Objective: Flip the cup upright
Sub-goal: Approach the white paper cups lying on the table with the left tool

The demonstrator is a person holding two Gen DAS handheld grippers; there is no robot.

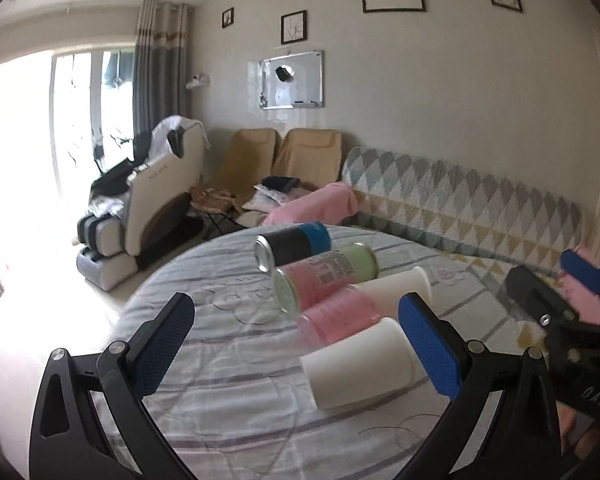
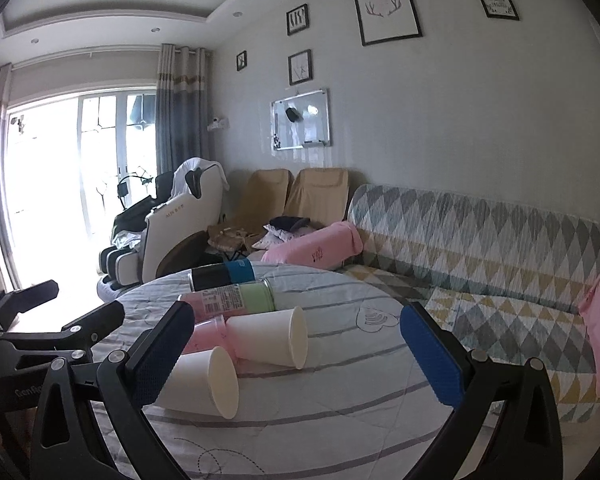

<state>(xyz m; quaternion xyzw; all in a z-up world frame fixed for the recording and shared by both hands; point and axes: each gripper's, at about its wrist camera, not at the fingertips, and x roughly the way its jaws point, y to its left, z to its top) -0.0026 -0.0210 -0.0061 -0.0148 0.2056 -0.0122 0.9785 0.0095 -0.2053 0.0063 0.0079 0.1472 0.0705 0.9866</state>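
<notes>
Several cups lie on their sides in a row on a round table with a striped cloth. The nearest is a white paper cup, also in the right wrist view, with its mouth facing right. Behind it lie a pink plastic cup, a second white paper cup, a pink and green clear bottle and a black and blue can. My left gripper is open, its fingers on either side of the nearest cups. My right gripper is open above the table, close to the white cups.
A sofa with a diamond-pattern cover runs behind and right of the table, with pink pillows. A massage chair stands by the bright window at left. The right gripper's body shows at the right edge of the left wrist view.
</notes>
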